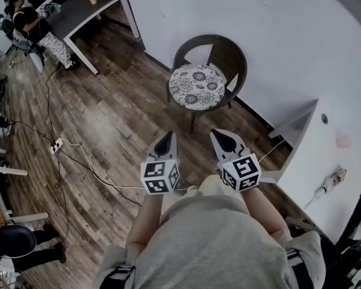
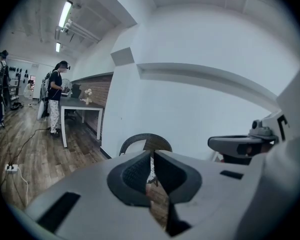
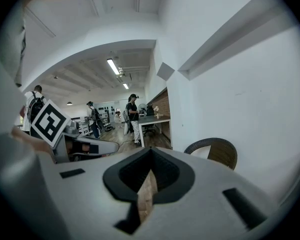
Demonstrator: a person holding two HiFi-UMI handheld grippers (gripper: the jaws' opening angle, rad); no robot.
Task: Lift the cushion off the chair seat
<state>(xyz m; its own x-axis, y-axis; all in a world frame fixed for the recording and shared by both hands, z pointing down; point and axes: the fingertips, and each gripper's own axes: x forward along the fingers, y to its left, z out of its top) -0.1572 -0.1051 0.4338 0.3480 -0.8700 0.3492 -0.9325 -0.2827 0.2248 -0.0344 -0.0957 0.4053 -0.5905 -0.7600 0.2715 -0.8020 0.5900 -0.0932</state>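
Note:
A round cushion (image 1: 197, 86) with a floral print lies on the seat of a dark wicker chair (image 1: 228, 56) that stands against the white wall. Both grippers hover over the wooden floor short of the chair, pointing at it. My left gripper (image 1: 165, 142) is shut and holds nothing. My right gripper (image 1: 226, 139) is beside it, also shut and empty. In the left gripper view the chair back (image 2: 145, 141) rises just above the closed tips of my left gripper (image 2: 152, 154). In the right gripper view the chair (image 3: 216, 152) sits right of my right gripper (image 3: 151, 152).
A white counter (image 1: 325, 155) juts out at the right, close to the chair. A dark table (image 1: 84, 11) stands at the back left with people near it. Cables and a power strip (image 1: 56, 144) trail over the floor to the left.

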